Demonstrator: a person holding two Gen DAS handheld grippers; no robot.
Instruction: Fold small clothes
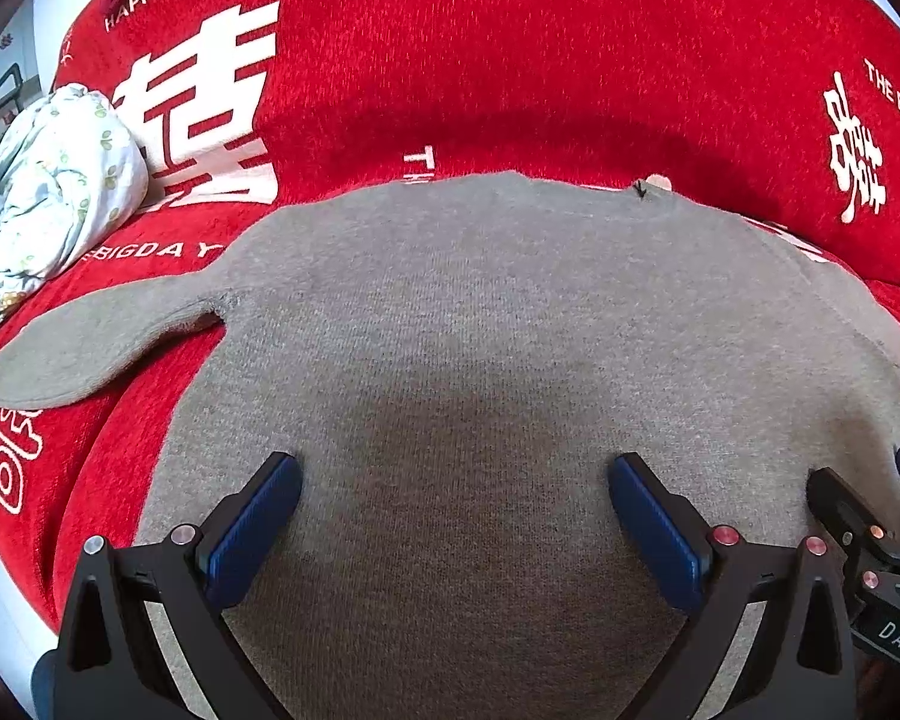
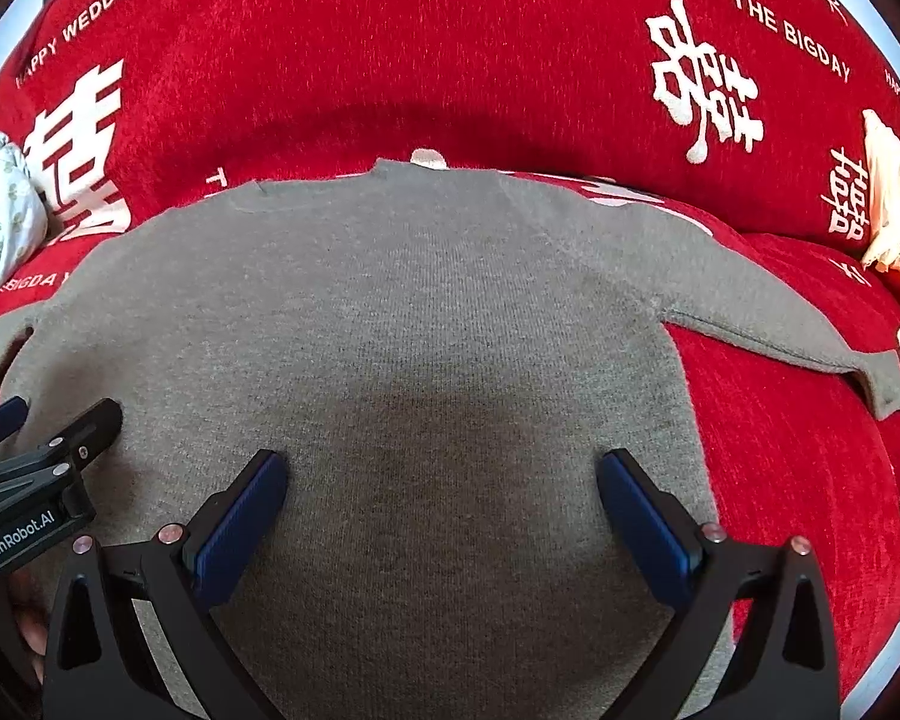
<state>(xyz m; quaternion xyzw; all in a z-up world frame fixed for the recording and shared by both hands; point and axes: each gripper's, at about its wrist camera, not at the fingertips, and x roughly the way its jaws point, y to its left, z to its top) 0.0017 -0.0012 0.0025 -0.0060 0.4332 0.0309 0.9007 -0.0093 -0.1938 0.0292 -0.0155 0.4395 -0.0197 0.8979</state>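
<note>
Ribbed blue pads (image 1: 252, 531), gray knit sweater (image 1: 480, 330)

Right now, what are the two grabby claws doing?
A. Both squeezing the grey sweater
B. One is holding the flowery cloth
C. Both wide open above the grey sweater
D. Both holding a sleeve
C: the left gripper and right gripper have spread fingers over the flat grey sweater, holding nothing.

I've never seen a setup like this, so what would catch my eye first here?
A grey sweater lies spread flat, sleeves out, on a bright red sofa cover printed with white wedding lettering. Both the left gripper and right gripper hang open above its lower half. A pale floral bundle sits at the left.
</note>
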